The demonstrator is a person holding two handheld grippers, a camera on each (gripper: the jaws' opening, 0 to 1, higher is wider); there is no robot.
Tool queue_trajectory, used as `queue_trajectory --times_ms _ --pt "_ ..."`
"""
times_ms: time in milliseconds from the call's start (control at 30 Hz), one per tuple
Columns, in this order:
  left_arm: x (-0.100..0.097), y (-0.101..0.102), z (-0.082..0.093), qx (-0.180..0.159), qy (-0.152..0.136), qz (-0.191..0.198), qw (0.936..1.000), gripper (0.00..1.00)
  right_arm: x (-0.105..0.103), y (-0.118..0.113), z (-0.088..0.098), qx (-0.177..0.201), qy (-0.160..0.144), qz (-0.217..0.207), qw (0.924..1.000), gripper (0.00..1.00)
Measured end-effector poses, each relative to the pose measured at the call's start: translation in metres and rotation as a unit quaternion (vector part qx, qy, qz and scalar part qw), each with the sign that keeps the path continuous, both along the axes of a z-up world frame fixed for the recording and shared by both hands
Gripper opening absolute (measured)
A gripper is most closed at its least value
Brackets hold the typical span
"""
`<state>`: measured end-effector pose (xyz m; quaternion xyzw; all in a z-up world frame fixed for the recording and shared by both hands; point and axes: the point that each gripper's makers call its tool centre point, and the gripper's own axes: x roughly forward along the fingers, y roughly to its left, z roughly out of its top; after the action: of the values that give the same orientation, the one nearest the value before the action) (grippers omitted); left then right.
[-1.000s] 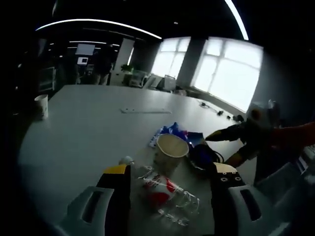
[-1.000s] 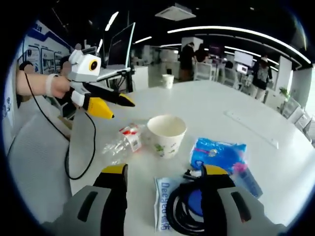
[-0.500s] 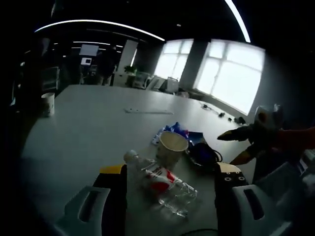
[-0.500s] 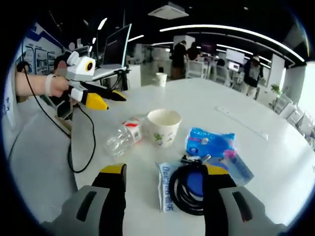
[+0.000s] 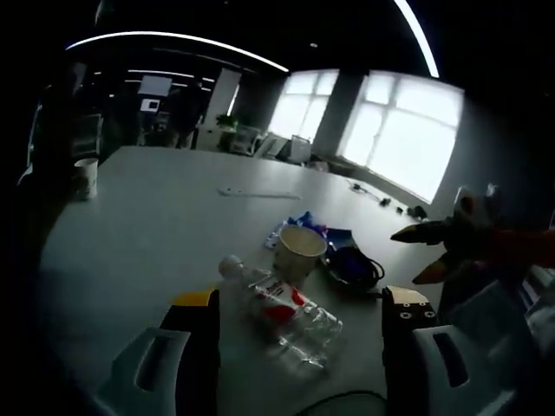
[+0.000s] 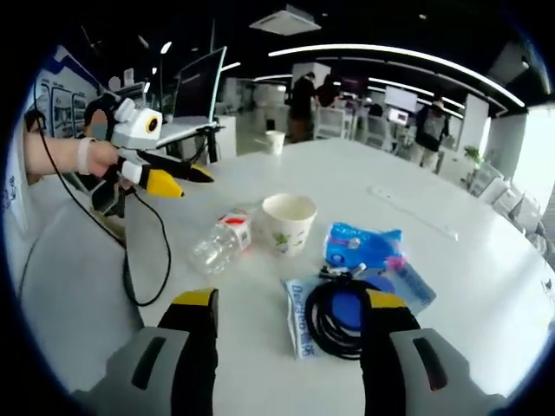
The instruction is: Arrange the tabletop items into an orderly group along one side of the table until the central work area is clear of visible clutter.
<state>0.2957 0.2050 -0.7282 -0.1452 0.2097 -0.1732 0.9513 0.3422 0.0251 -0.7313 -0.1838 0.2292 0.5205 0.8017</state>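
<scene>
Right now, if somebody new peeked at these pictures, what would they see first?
Probably the little heap of stuff on the big white table: a paper cup standing upright, with a clear plastic bottle lying on its side just left of it. To the cup's right sits a blue packet, and nearer the camera a coil of black cable. The left gripper, with yellow tips, hovers open at the table's left edge.

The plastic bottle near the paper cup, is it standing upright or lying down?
Lying down: the plastic bottle rests on its side on the table, beside the upright paper cup.
</scene>
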Motion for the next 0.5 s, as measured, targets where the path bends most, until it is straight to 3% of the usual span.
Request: queue_trajectory --times_ms 500 --pt "0.003 0.005 0.0 -0.014 0.003 -0.011 0.9998 0.72 -0.011 0.017 0.0 -0.001 0.013 -0.011 0.9999 0.64"
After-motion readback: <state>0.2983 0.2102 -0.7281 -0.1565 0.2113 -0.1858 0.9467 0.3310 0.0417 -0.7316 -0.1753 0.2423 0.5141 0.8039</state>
